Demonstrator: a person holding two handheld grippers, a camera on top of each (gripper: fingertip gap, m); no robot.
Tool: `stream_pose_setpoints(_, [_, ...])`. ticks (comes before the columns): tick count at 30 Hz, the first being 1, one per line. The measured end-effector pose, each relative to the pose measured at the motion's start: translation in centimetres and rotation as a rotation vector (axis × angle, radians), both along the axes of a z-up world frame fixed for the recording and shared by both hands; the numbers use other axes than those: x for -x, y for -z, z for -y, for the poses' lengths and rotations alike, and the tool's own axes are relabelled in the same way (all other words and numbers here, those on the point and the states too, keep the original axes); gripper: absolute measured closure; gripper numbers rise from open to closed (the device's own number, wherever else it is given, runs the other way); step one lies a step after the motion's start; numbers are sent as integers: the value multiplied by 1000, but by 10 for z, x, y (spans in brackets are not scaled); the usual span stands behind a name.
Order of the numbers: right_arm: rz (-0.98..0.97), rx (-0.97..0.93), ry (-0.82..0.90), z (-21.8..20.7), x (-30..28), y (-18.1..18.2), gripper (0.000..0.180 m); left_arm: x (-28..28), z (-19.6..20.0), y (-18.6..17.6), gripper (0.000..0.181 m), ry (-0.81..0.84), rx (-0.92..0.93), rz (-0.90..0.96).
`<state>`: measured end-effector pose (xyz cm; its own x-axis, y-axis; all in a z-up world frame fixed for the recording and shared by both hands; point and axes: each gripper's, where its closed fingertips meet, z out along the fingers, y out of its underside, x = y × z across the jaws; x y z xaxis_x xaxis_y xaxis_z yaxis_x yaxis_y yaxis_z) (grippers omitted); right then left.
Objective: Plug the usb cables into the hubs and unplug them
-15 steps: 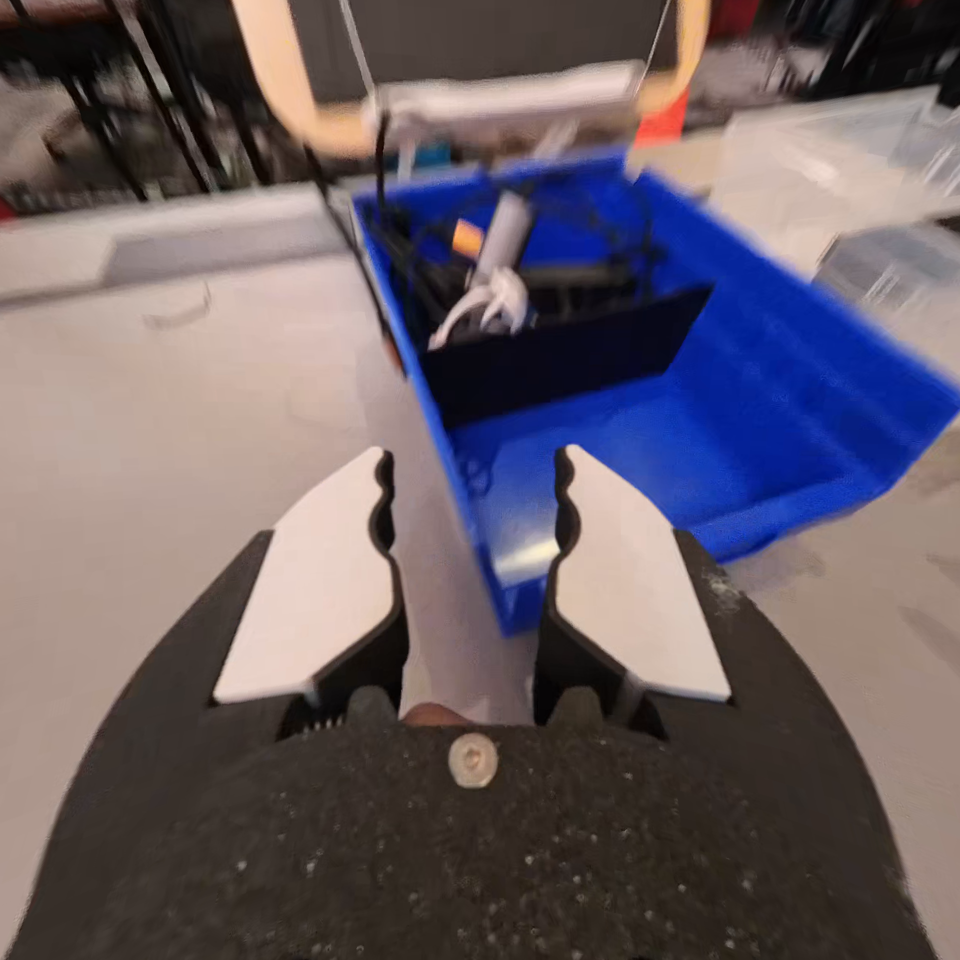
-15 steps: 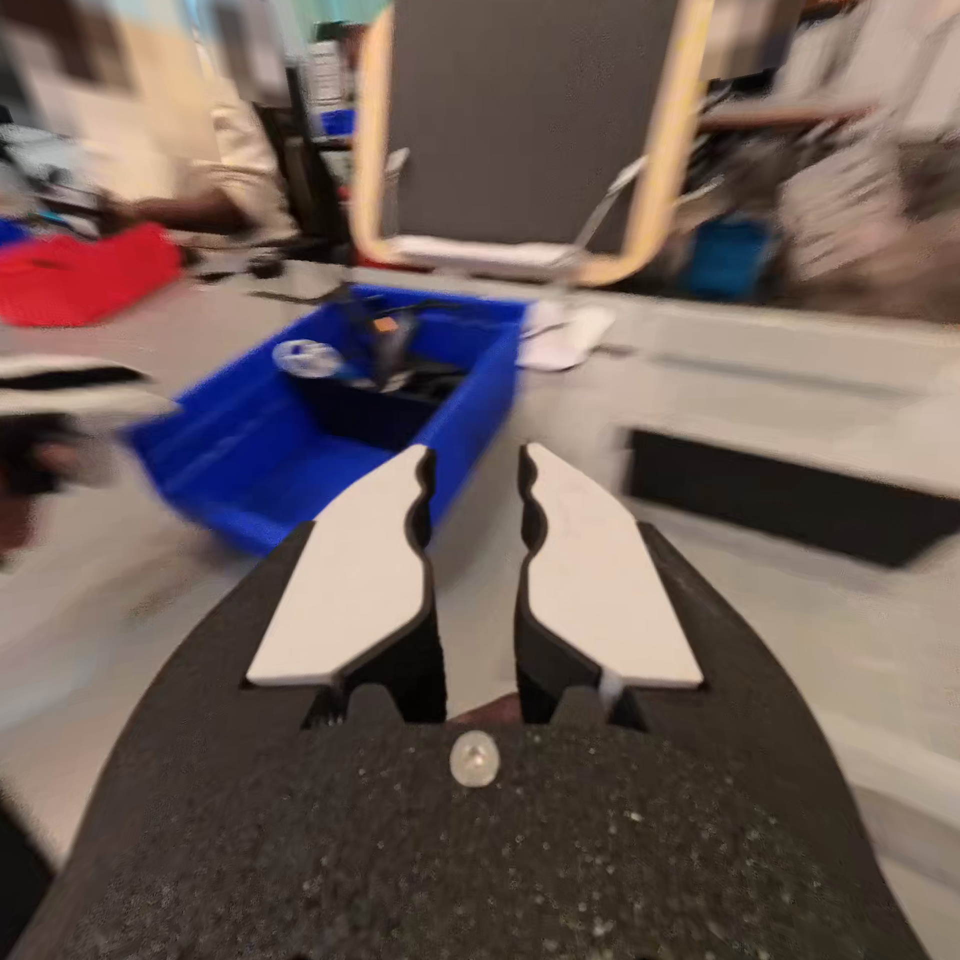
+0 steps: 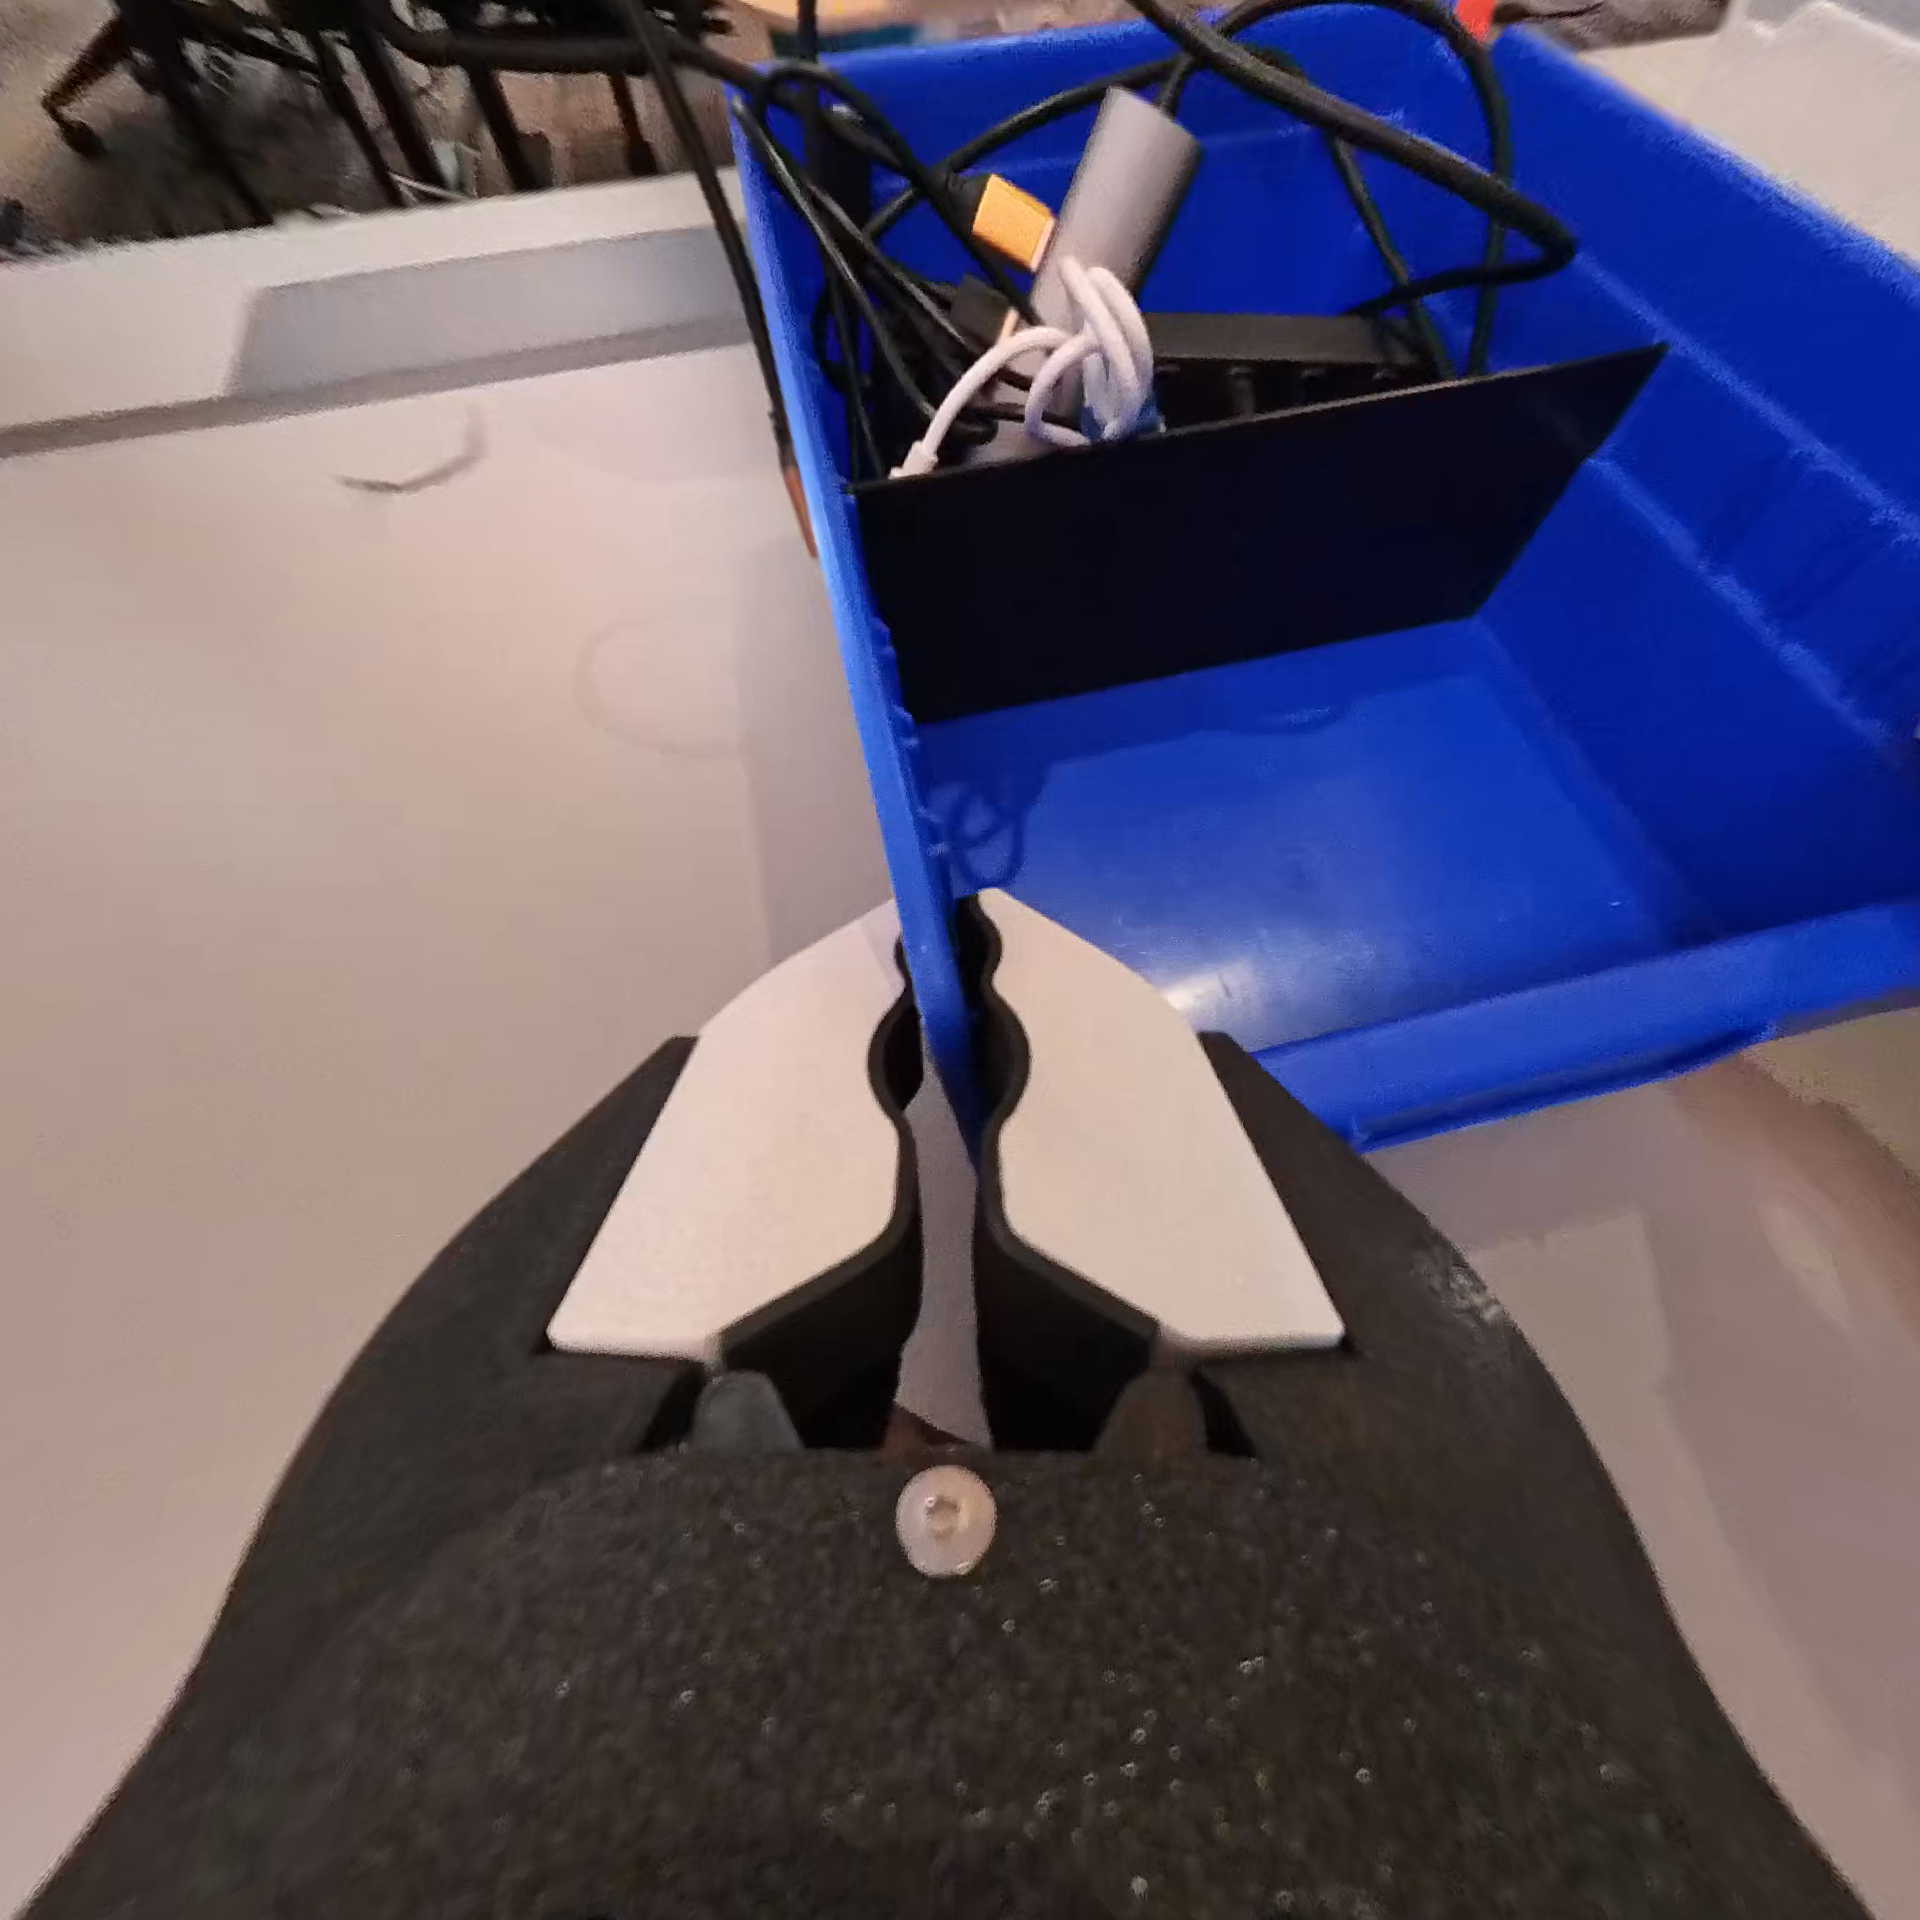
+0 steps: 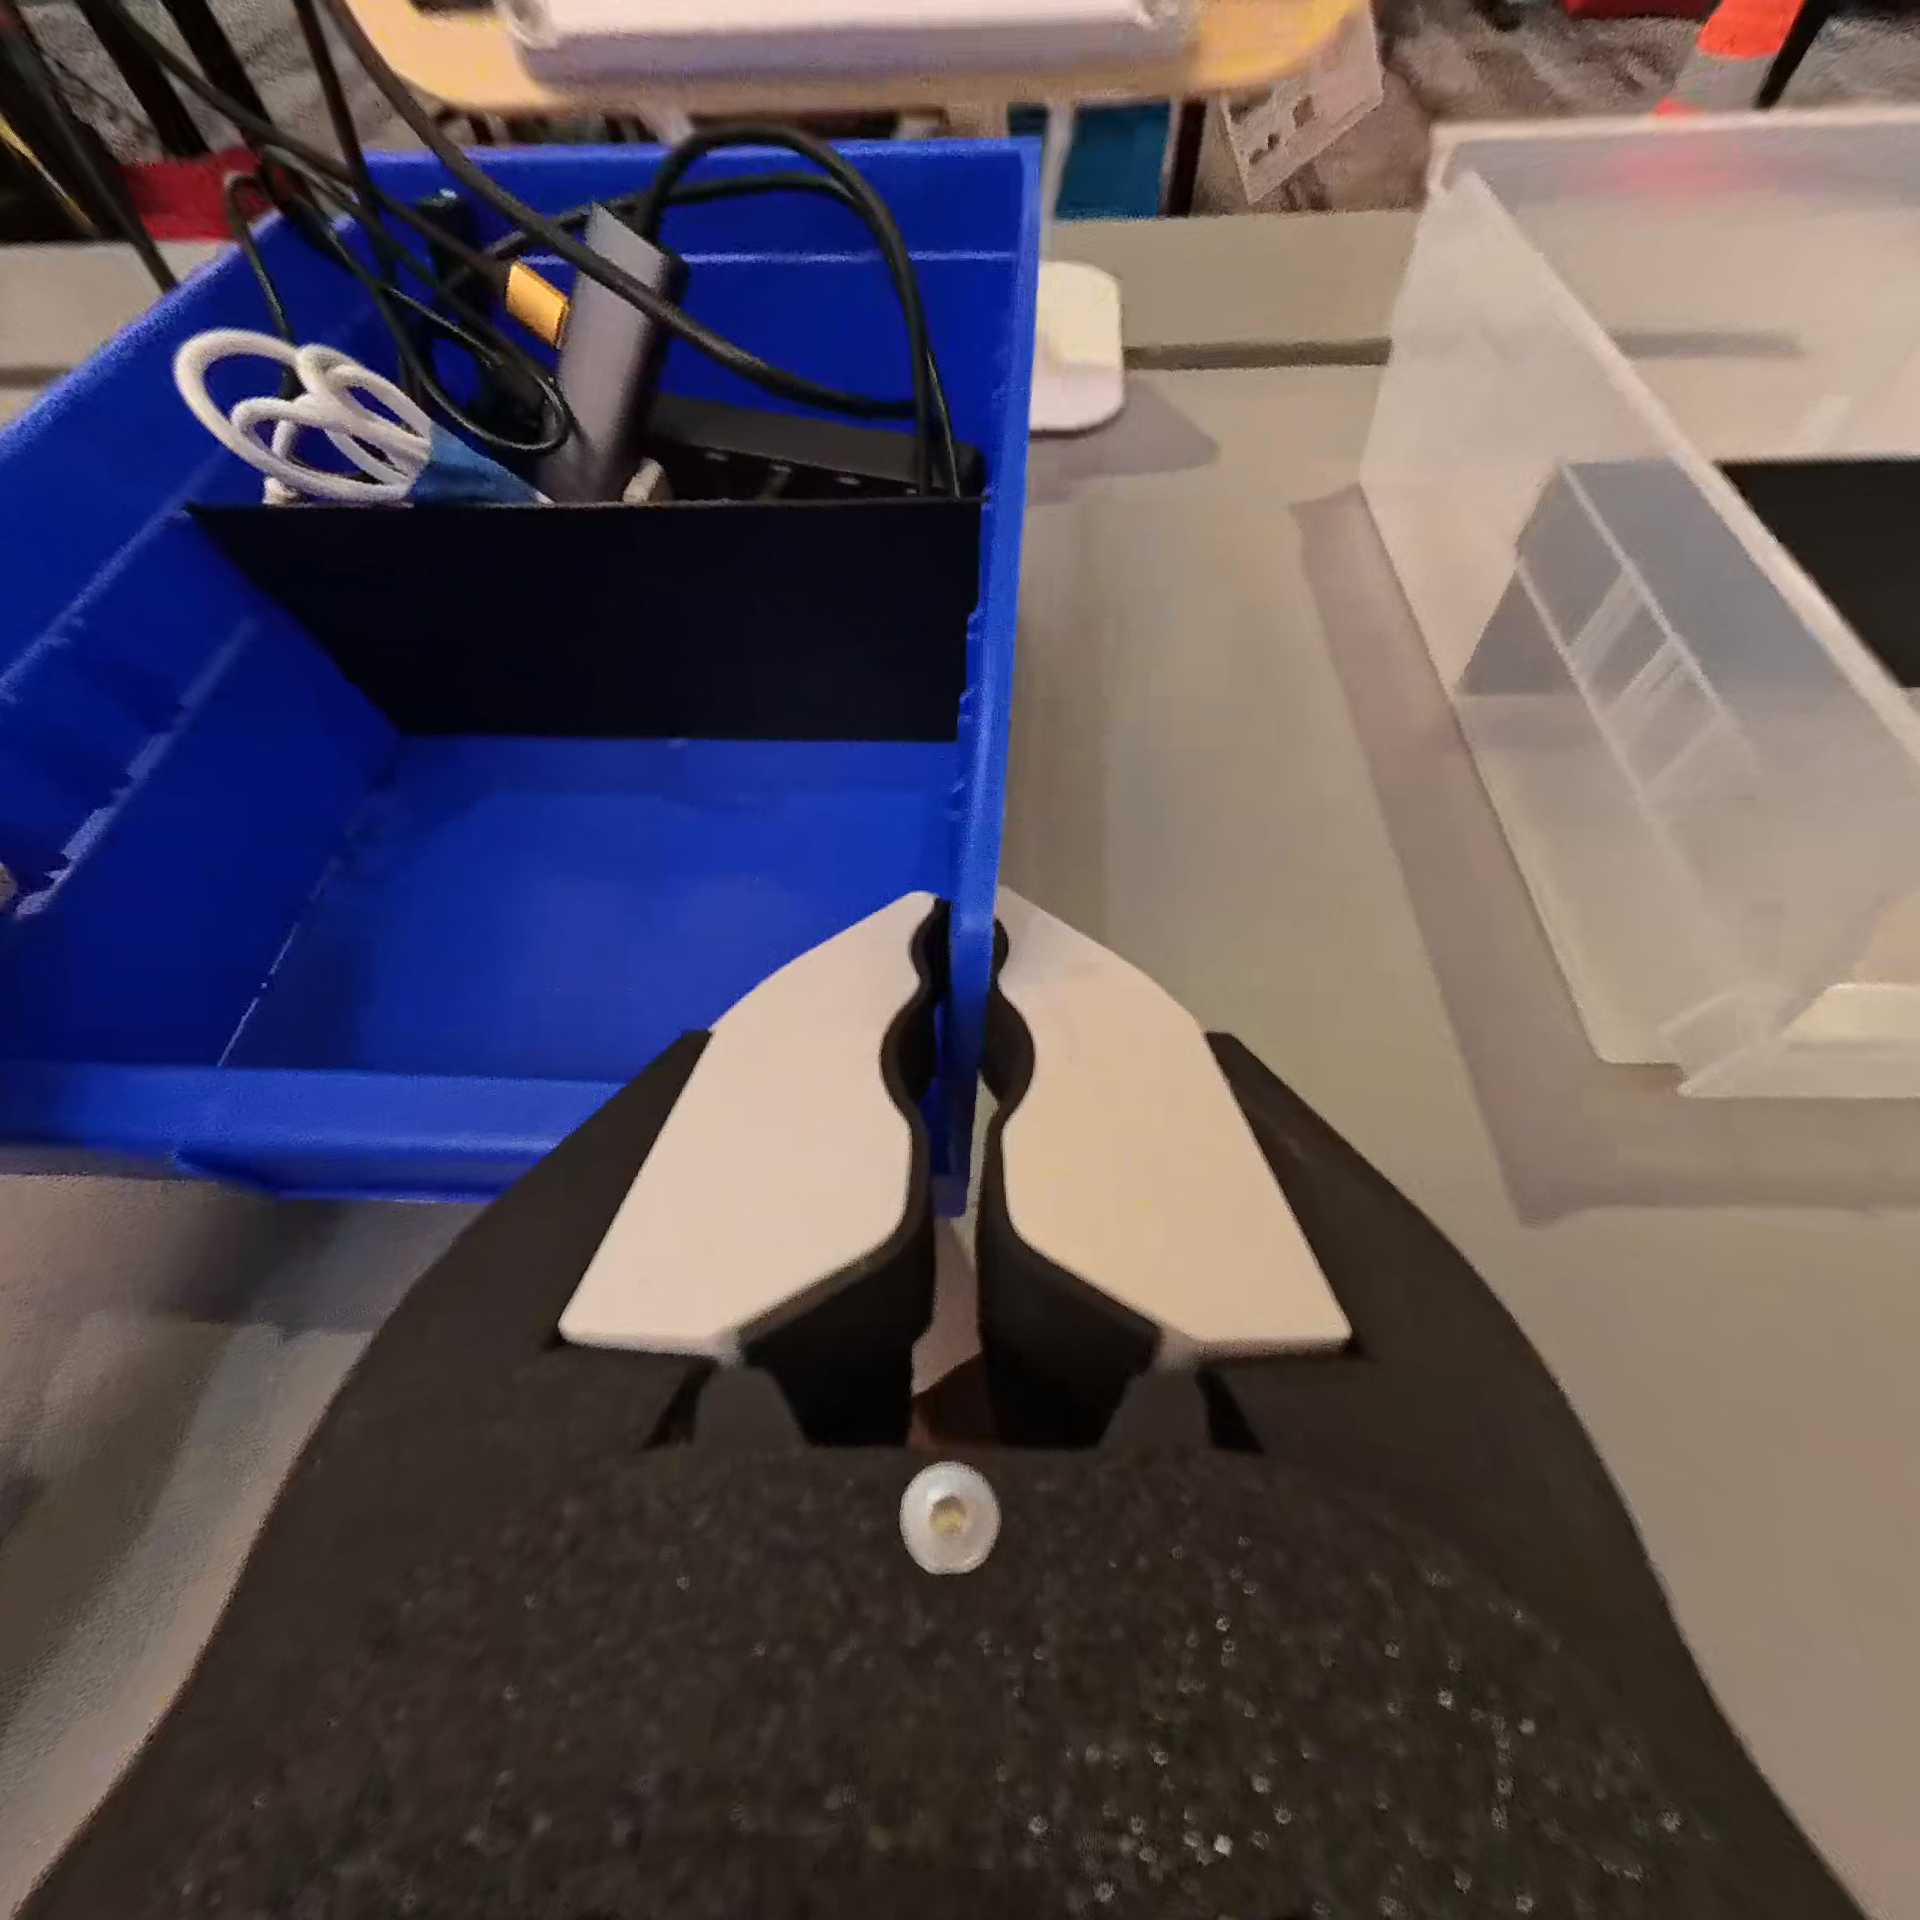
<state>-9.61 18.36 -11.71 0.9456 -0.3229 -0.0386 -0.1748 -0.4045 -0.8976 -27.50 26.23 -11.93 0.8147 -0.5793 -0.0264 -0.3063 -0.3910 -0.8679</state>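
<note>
A blue bin stands on the grey table and also shows in the right wrist view. A black divider splits it. Its far part holds black cables, a coiled white cable, a grey hub with an orange plug, and a black hub. Its near part is bare. My left gripper is shut on the bin's left wall near the front corner. My right gripper is shut on the bin's right wall near the front corner.
A clear plastic box stands to the right of the bin. A small white object lies behind the bin's right corner. Black cables run off the table's far edge toward chair legs.
Both grippers were open and short of the bin. Both have moved forward and closed on its side walls, left on the left wall, right on the right wall.
</note>
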Motion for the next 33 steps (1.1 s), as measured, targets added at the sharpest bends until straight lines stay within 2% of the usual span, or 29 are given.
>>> stream_pose_setpoints(3, [59,-57,-40,-18,45,-14,177,48,-20,-13,177,-87,-79,-81])
stream_pose_setpoints(6, [84,-98,-49,-43,92,-21,177,97,-44,-19,177,-115,-130,-81])
stream_pose_setpoints(12, [118,-18,-162,-93,172,1,175,180,-83,-12,176,-174,-145,-184])
stream_pose_setpoints(16, [91,35,-222,-107,194,16,175,201,-91,12,175,-199,-42,-176])
stream_pose_setpoints(20, [28,50,-275,-108,198,16,173,202,-93,12,176,-198,-35,-143])
stream_pose_setpoints(22, [42,62,-361,-103,201,15,171,202,-93,11,176,-206,-36,-118])
stream_pose_setpoints(24, [47,105,-516,-88,210,17,163,203,-94,11,175,-214,-41,-101])
stream_pose_setpoints(26, [56,190,-634,-62,209,23,153,205,-95,10,173,-222,-58,-110])
stream_pose_setpoints(29, [-2,197,-827,-16,202,15,153,207,-97,10,173,-233,-51,-95])
stream_pose_setpoints(33, [-41,163,-904,33,145,8,155,206,-98,10,176,-220,-35,-17])
